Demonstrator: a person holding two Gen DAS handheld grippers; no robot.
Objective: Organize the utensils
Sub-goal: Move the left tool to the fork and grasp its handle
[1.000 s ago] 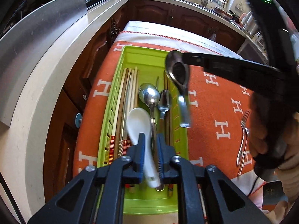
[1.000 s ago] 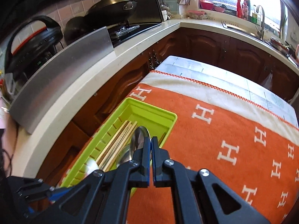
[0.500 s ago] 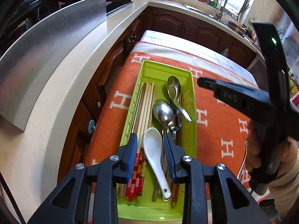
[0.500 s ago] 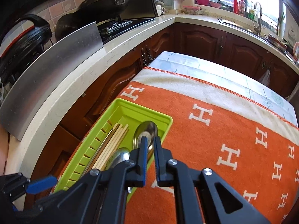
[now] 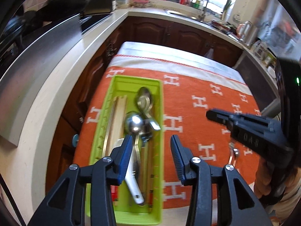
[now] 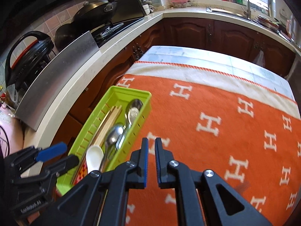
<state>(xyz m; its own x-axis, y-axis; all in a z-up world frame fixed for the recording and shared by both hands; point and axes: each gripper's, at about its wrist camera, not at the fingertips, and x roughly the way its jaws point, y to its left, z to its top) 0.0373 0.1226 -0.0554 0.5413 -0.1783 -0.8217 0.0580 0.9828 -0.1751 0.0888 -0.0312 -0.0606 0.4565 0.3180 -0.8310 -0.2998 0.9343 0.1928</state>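
— Kitchen counters run round the back, cluttered and too blurred for me to name much. What do you see on the left?

— On my orange blanket (image 5: 188,98) sits the green tray (image 5: 158,169), at its left edge. My left gripper (image 5: 150,162) hangs above the tray's near end. Its jaws have just been opening and nothing is between them; the pads touch nothing.

— And inside the tray?

— Chopsticks (image 5: 116,116) lie along the left side, their near ends hidden behind my left finger. A white spoon (image 5: 134,190) lies beside them; its bowl is covered by that finger in the left view, though the right view shows it. A large metal spoon (image 5: 134,124) rests in the middle, and a smaller metal spoon (image 5: 144,101) lies further back, its handle slanting towards the tray's right wall. Something metal under them is too smeared to tell.

— Further right?

— My right gripper (image 6: 151,158) hovers over bare blanket just beside the tray, clenched almost fully, only a narrow slit between the pads, gripping nothing. In the left view its body (image 5: 250,128) covers part of a fork (image 5: 233,156) lying on the blanket, well apart from the tray. I see only a bit of the fork's handle and neck; the tines are hidden. My hand (image 5: 269,184) is cut off at the frame's edge.
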